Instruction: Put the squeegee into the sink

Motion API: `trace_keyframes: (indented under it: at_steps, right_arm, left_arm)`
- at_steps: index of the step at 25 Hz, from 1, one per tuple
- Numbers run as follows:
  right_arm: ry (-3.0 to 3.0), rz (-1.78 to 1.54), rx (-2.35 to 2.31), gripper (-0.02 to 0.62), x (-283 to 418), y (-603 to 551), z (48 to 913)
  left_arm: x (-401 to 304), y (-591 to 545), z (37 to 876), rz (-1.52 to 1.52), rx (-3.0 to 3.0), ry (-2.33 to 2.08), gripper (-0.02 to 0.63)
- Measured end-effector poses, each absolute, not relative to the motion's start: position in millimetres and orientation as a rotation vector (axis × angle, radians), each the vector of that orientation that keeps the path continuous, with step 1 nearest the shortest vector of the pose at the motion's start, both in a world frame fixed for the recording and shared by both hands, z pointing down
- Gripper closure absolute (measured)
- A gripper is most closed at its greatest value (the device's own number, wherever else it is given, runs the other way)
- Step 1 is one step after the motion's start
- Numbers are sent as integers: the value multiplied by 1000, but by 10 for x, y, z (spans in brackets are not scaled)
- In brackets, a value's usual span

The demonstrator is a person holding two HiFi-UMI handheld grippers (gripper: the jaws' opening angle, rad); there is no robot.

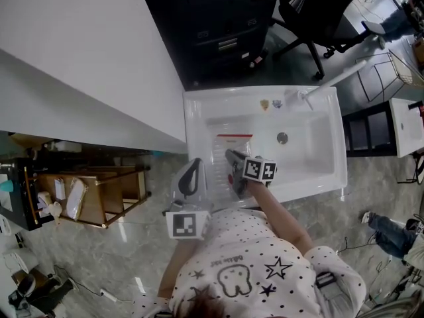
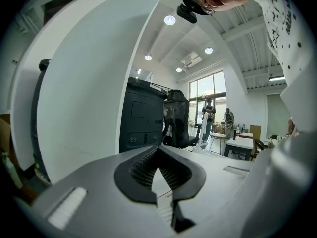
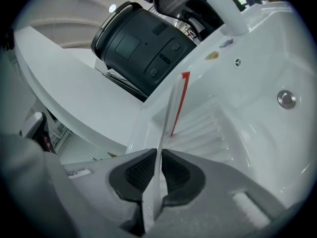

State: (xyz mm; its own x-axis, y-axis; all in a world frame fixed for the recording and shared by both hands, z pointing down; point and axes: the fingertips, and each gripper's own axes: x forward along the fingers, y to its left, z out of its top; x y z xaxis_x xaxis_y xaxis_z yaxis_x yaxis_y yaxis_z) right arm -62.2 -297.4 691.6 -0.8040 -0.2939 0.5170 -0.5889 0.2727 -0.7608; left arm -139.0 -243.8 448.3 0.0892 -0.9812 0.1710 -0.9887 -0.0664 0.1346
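**One squeegee in my right gripper, over the sink**

I count two grippers, each with one cube of black-and-white square markers, which carry patterns and no words. My right gripper has its jaws closed on the one squeegee, both ribbed pads pressing its thin body. My left gripper sits just to the left of the right one, by the near left corner of the sink. Its jaws meet at the tips and hold nothing.

The squeegee is flat and pale, almost see-through. I see it edge-on as it runs straight out from between my right gripper's pads. A single red strip marks its far end. It reaches forward of the gripper, inside the rim of the one white sink and above the ribbed part of the basin. I cannot tell whether its far end touches the ribs.

To the right of the gripper and farther out lies one round metal drain. Beyond that, on the back rim, are two small stickers, too small to read, beside one white tap. Farthest ahead stand one black cabinet and one black office chair.
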Motion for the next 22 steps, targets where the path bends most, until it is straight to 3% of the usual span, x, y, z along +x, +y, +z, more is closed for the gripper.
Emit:
trace_keyframes:
  at_steps: [17, 22]
  right_arm:
    - [-2166, 1444, 840, 505, -435, -3054, 7105]
    - [-2119, 1356, 843, 449, -373, -3037, 7169]
  left_arm:
    - [-1398, -2430, 4478, 58, 2148, -1995, 609]
    - [-1392, -2417, 4473, 66, 2148, -1993, 609]
